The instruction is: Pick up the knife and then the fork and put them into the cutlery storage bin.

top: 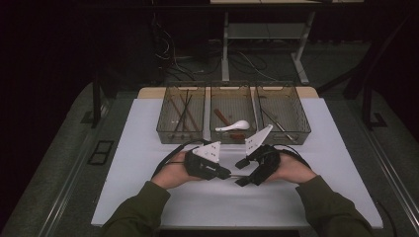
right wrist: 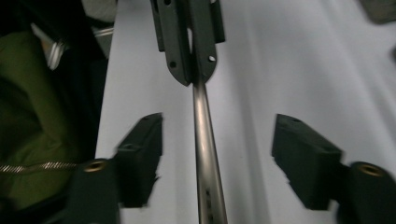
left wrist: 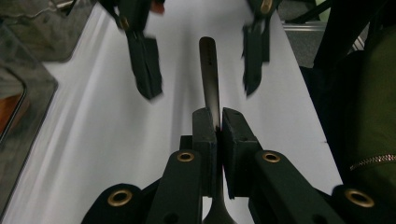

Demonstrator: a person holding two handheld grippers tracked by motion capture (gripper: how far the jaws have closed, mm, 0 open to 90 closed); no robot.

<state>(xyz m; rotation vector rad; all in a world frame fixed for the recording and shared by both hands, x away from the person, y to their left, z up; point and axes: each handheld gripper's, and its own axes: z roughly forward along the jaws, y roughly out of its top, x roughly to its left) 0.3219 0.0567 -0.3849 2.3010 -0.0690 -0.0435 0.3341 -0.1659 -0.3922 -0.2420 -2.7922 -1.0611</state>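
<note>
Between the two tongs, a thin metal utensil (left wrist: 209, 70) hung over the white surface (top: 148, 148), its bowl end cut off. Left tongs (top: 228, 174) were clamped on it; right tongs (top: 241, 171) stood apart around its handle, blurred. Beyond sat three clear bins (top: 233, 133).

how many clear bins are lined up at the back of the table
3, side by side along the far edge of the table: the left bin, the middle bin and the right bin.
</note>
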